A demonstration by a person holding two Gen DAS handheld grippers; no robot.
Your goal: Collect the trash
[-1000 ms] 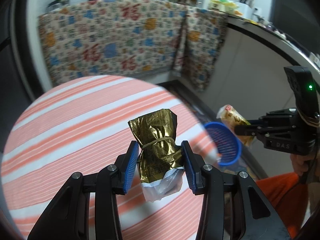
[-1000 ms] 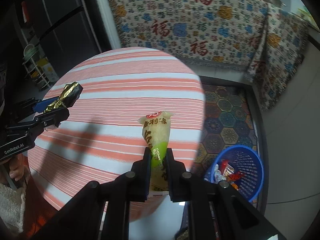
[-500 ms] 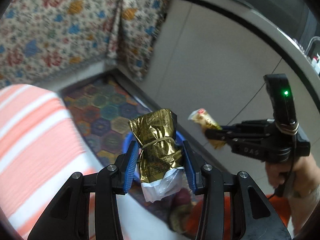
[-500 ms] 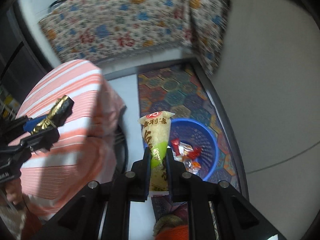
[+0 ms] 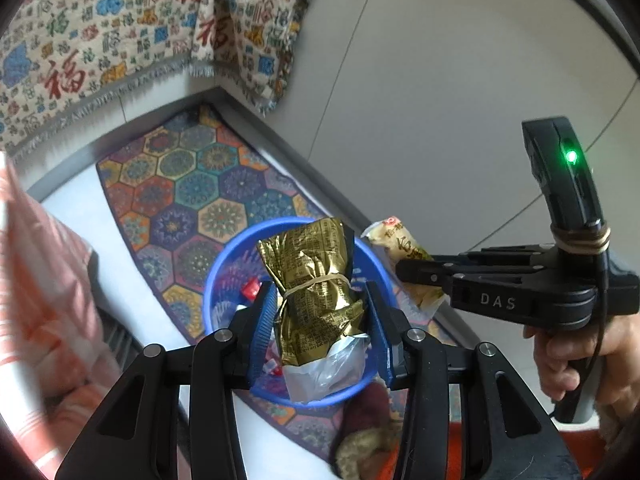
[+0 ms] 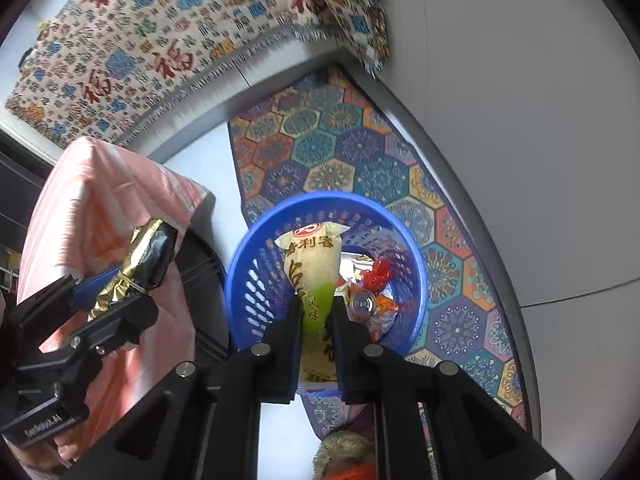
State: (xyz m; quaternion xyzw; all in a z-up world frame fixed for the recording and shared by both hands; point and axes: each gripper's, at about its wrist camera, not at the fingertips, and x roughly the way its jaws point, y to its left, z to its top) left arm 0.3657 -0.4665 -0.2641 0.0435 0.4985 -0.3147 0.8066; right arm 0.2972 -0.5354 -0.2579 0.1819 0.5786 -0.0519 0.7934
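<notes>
Both pieces of trash are in the air above the blue basket (image 6: 320, 216), which stands on the patterned floor mat (image 6: 360, 152) just beside the striped cloth of the counter (image 6: 100, 208). The left gripper (image 5: 320, 320) has its jaws closed moderately wide on the gold foil packet (image 5: 316, 292), clamping it at its waist near the rubber band, its long axis running forward along the fingers with clear plastic bunched at the near end. In the left wrist view the packet lies squarely over the basket's opening. The right gripper (image 6: 316, 316) has its jaws pinched narrow on the pale yellow snack bag (image 6: 312, 264), gripped low on its body, the sealed top pointing forward; in the right wrist view it too sits over the opening, toward the near-left of the rim. Wrappers and a can (image 6: 362, 302) already lie inside. Seen from the right, the left gripper looks set off toward the counter side, so I judge the right one nearer to dead centre, though the fisheye views make height hard to tell. The drop likely needs only that each pair of jaws opens while the basket mouth is straight below; the light bags could drift or catch the rim.
</notes>
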